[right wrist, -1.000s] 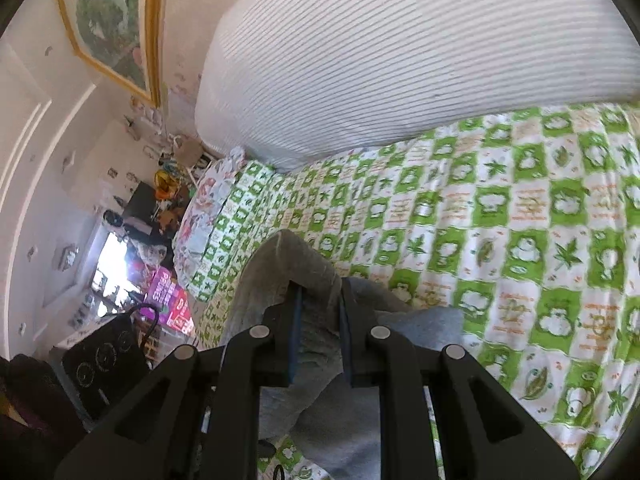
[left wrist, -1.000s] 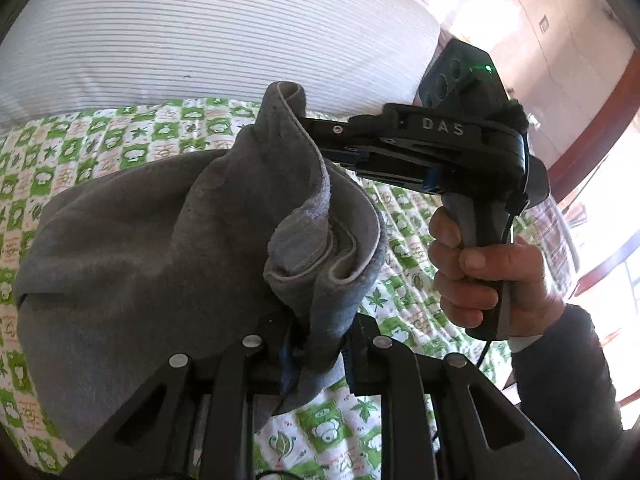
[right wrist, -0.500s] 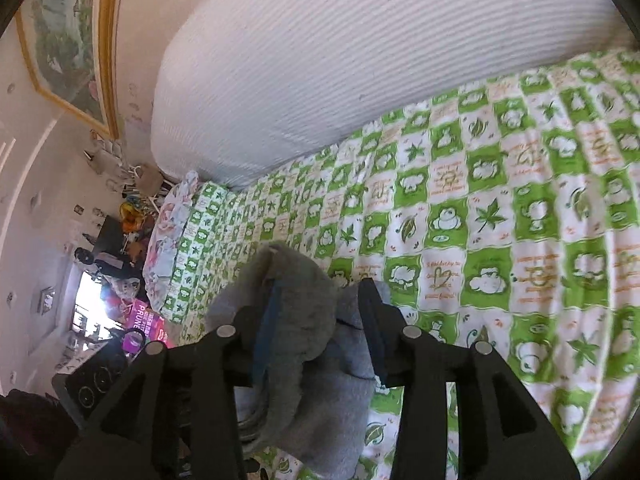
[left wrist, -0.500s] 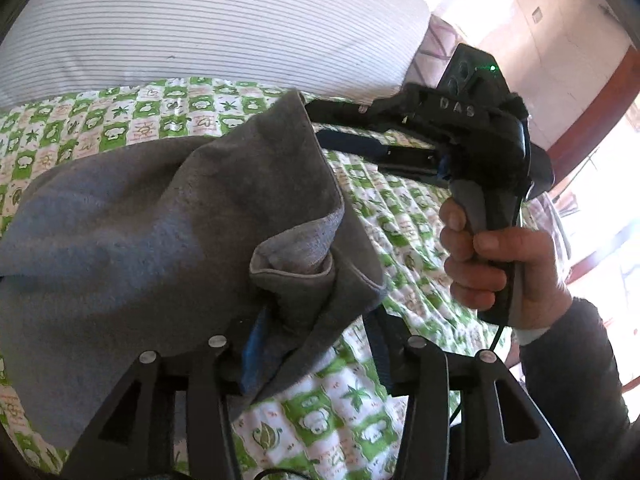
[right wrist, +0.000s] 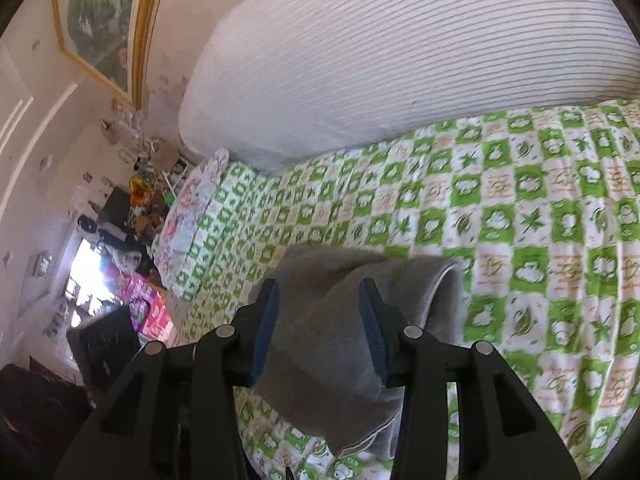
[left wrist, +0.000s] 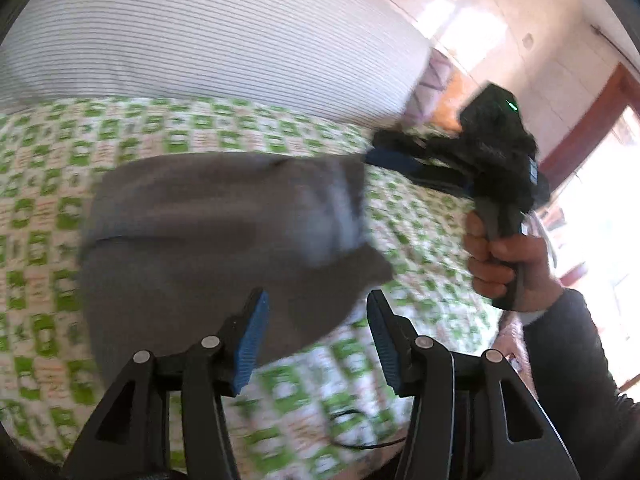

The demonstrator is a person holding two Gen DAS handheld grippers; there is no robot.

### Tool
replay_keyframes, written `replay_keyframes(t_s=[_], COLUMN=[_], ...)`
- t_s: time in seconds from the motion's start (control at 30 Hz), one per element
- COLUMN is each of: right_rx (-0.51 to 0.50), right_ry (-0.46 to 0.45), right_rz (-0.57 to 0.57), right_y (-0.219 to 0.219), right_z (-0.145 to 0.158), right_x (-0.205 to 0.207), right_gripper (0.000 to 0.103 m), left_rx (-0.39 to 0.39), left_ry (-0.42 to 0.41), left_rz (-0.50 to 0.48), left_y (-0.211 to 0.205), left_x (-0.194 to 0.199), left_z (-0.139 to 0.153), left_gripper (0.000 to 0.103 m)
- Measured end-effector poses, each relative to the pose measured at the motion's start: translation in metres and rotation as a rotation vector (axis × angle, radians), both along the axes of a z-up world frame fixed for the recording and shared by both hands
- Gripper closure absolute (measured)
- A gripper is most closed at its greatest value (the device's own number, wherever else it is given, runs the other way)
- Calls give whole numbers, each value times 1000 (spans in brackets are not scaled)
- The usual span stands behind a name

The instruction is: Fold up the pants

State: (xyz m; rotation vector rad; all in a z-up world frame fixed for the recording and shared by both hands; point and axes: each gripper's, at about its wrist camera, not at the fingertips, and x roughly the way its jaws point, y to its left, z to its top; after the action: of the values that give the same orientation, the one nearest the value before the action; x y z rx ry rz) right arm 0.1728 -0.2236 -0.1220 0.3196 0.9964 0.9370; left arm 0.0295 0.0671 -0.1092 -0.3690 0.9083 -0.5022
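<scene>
Two grippers are in your hands, and both have their jaws spread apart with nothing pinched between them. Your left gripper (left wrist: 316,332) hovers at the near edge of the one pair of grey pants (left wrist: 208,240), which lies in a folded, roughly rectangular bundle on the bed (left wrist: 420,240); its two blue pads frame the cloth's near corner, and you cannot tell from this blurred view whether either pad brushes the fabric. Your right gripper (right wrist: 318,326) sits over the same pants (right wrist: 332,352), its two blue-lined fingers standing on either side of the grey bundle, with a seamed hem curling at the bundle's right edge and another at its lower end. In the left wrist view you also see that right gripper (left wrist: 384,160) reaching in from the side, its tip at the far right corner of the pants, held by your right hand (left wrist: 504,264) in a dark sleeve. One green-and-white checked sheet with leaf and animal prints covers the bed, and one large white striped pillow (right wrist: 400,60) lies across its far end. One gold-framed painting (right wrist: 104,20) hangs on the wall beside the bed, above a cluttered corner of small items.
</scene>
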Motion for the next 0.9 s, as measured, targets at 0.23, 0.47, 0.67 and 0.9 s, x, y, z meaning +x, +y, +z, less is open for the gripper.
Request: replay_keyframes(t_s=[0.23, 0.47, 0.67, 0.9], right_rx=[-33, -59, -84, -244], right_ry=[24, 36, 8, -35], right_rz=[58, 121, 162, 263], right_y=[31, 63, 110, 219], right_z=[-16, -30, -20, -16], right_x=[-16, -32, -22, 27], right_gripper=[60, 60, 46, 27], left_rx=[19, 39, 16, -91], left_ry=[77, 87, 160, 268], left_rz=[169, 182, 194, 261], left_y=[75, 104, 107, 112], left_x=[21, 39, 26, 12], left_z=[-26, -32, -52, -83], left_gripper=[52, 52, 52, 51])
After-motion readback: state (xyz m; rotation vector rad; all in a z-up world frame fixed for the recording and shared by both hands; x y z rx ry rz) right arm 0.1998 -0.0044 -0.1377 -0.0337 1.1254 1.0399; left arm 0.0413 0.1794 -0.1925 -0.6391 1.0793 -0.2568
